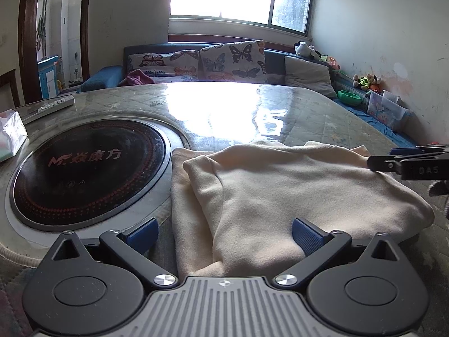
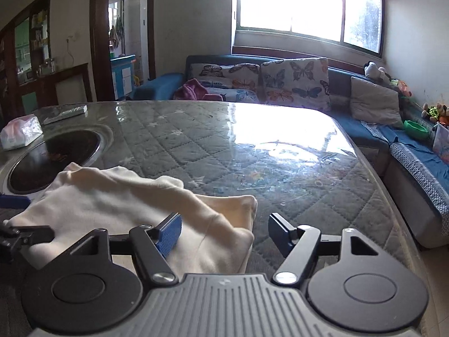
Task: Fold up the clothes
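Left gripper (image 1: 223,236): jaws spread wide, blue pads clear of the fabric, gripping nothing; near edge of the cream garment (image 1: 280,196) lies between and below them. Right gripper (image 2: 224,231): jaws apart, holding nothing; left blue pad sits over the garment's near right corner, right pad over bare tabletop.

Cream garment: soft fleece-like cloth, folded into a rough rectangle with layered edges, lying on the near part of the table (image 2: 252,163), just right of the round black cooktop (image 1: 84,171) set into the surface; its left edge reaches the cooktop's metal rim.

Table: quilted grey cover under a glossy clear sheet, strong window glare. Also on it, far left: tissue pack (image 1: 11,134) and remote control (image 1: 50,106).

Behind: blue sofa (image 2: 373,132) with butterfly cushions (image 2: 294,81).
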Motion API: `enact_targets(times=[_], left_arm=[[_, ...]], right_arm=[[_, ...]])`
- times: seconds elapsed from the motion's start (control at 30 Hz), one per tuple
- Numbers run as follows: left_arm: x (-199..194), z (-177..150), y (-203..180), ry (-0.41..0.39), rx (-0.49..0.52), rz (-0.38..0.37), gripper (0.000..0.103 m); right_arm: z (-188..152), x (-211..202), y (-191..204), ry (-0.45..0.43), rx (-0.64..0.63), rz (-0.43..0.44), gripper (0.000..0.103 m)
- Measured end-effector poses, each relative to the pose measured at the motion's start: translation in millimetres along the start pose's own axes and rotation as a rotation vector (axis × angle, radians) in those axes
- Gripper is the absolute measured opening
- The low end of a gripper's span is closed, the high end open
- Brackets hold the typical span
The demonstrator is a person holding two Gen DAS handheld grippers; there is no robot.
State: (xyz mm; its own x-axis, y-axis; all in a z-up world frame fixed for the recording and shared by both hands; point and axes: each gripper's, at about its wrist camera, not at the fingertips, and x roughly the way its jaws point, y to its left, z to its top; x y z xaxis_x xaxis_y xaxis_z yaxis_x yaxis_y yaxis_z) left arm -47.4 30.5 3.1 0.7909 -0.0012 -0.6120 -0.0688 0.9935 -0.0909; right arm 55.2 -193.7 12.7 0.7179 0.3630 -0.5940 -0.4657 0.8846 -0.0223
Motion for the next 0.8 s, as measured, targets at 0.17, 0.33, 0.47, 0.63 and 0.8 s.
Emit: enact_targets(times=[0.17, 0.33, 0.47, 0.63, 0.8], left_arm=[[0.6, -0.4, 0.6, 0.000, -0.002, -0.002, 0.103], [1.4, -0.8, 0.9, -0.001, 0.000, -0.001, 0.103], [1.3, -0.7, 0.9, -0.002, 0.000, -0.001, 0.103], [1.8, -1.0, 0.2, -0.002, 0.000, -0.001, 0.103], [2.2, -1.1, 0.4, -0.003, -0.001, -0.001, 0.103]], right_arm=[[3.9, 27.1, -2.8, 0.056, -0.027, -0.058, 0.082], [13.9, 32.0, -6.5, 0.048, -0.012, -0.094, 0.090], [17.6, 36.0, 0.3, 0.051, -0.045, -0.090, 0.099], [16.4, 49.6, 10.3, 0.082, -0.098, -0.126, 0.103], [20.0, 31.1, 27.8, 0.041, -0.146, -0.175, 0.103]])
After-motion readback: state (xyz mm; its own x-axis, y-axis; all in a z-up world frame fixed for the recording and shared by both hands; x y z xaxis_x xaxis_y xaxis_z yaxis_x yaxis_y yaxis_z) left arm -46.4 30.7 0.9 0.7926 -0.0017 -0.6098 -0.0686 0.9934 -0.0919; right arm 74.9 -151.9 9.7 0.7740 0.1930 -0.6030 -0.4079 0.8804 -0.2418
